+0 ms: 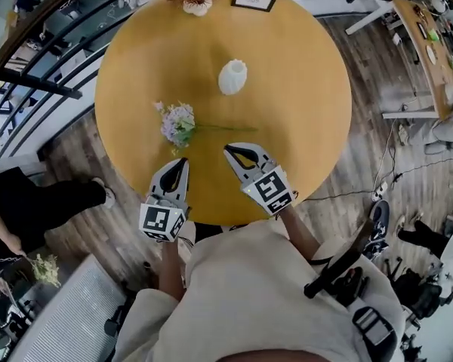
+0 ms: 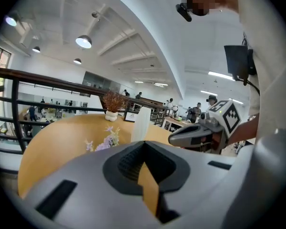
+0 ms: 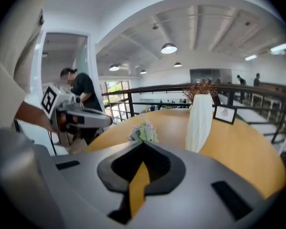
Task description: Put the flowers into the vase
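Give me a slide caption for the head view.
Left gripper and right gripper, both shut and empty, over a round table; flowers lie flat near an upright white vase.

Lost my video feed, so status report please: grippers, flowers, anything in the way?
Left gripper and right gripper both shut, empty, over near edge of table. Flowers lying flat, vase upright beyond them. Nothing between grippers and flowers.

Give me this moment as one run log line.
stage: before pickup | flowers: lying on table, untouched | vase: upright, beyond flowers | left gripper: shut, empty | right gripper: shut, empty
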`<state>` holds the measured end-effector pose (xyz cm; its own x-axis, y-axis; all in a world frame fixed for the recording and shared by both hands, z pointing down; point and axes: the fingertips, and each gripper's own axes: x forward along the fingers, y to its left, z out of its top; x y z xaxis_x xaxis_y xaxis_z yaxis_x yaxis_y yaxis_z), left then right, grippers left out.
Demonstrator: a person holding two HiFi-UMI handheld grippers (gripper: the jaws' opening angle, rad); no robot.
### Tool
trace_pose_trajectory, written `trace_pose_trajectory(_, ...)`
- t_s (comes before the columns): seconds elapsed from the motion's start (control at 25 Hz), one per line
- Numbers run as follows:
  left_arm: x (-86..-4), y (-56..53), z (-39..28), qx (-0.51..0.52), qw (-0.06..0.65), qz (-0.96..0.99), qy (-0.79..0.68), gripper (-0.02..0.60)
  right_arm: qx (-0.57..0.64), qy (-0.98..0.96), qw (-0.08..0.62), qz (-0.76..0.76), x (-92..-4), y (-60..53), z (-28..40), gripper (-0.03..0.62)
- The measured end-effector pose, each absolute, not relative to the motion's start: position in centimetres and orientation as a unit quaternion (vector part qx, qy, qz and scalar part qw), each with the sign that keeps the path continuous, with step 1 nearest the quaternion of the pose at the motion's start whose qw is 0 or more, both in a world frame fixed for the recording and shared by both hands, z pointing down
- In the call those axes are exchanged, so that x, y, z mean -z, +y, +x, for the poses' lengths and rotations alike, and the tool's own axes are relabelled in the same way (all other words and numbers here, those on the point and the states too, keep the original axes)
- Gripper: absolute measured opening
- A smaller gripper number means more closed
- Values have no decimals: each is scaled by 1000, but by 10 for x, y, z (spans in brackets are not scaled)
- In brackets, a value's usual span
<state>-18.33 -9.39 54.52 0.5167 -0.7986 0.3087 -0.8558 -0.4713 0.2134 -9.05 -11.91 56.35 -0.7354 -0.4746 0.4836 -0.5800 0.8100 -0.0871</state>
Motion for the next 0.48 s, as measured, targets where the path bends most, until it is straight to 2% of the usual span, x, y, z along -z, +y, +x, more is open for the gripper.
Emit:
trace_pose_trajectory(0.2,-552,-93,-188,-89,186,848,-488,6,143,-846,471,203,-616,-111,-92,9)
trace_pose_trajectory(0.28,-551,-96,-190,-89,186,848,-489,6,167,-829,504,177,-630,-108,-96,9)
trace_pose_trajectory(0.48,-552,-97,-200,-87,191,843,-494,6,102,-841,500,179,-641,-111,-106,11)
